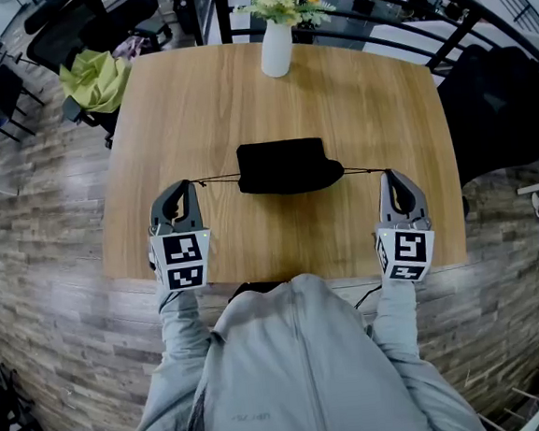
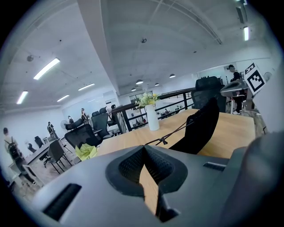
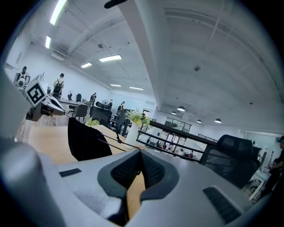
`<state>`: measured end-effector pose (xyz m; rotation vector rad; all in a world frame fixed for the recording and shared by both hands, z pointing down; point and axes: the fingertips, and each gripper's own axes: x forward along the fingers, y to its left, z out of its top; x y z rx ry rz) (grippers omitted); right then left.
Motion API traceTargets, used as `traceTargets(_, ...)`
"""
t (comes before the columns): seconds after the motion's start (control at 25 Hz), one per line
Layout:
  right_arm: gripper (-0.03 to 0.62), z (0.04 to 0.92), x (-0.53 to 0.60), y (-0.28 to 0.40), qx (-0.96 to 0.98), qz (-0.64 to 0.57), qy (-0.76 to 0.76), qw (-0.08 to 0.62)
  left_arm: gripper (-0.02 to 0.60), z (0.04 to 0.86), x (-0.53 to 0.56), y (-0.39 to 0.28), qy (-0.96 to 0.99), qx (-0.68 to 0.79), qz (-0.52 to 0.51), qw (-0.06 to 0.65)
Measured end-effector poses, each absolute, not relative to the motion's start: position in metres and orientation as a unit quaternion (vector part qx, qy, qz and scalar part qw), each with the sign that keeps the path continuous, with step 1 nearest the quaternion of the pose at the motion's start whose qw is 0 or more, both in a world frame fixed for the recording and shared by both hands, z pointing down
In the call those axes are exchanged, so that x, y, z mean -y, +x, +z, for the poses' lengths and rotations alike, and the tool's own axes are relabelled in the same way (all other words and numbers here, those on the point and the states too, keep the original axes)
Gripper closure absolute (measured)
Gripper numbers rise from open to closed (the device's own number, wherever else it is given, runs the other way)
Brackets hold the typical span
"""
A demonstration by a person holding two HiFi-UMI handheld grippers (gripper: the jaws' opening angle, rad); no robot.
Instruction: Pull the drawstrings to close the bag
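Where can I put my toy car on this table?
Bare tabletop lies either side of the white vase, behind the black bag, and along the near edge between the left gripper and right gripper. Crowded: the middle line, where both grippers hold the bag's taut drawstrings.

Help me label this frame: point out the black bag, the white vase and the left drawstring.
black bag [image 1: 284, 166], head view, middle of its fabric.
white vase [image 1: 276, 50], head view, its body.
left drawstring [image 1: 218, 179], head view, taut mid-span.

Bag [image 1: 284, 166], drawstrings [image 1: 218, 179] span centre; vase [image 1: 275, 48] behind; table [image 1: 194, 104] otherwise open.
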<state>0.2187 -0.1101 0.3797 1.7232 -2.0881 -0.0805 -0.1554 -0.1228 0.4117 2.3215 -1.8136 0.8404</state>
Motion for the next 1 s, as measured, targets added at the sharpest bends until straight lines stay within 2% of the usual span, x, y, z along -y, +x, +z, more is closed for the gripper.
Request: traceTargets(1.0,0.572,0.385,0.098,0.258,0.722,-0.024,0.654,0.224,0.554,0.428,0.110,-0.198,0.726,0.620,0.292,0.051)
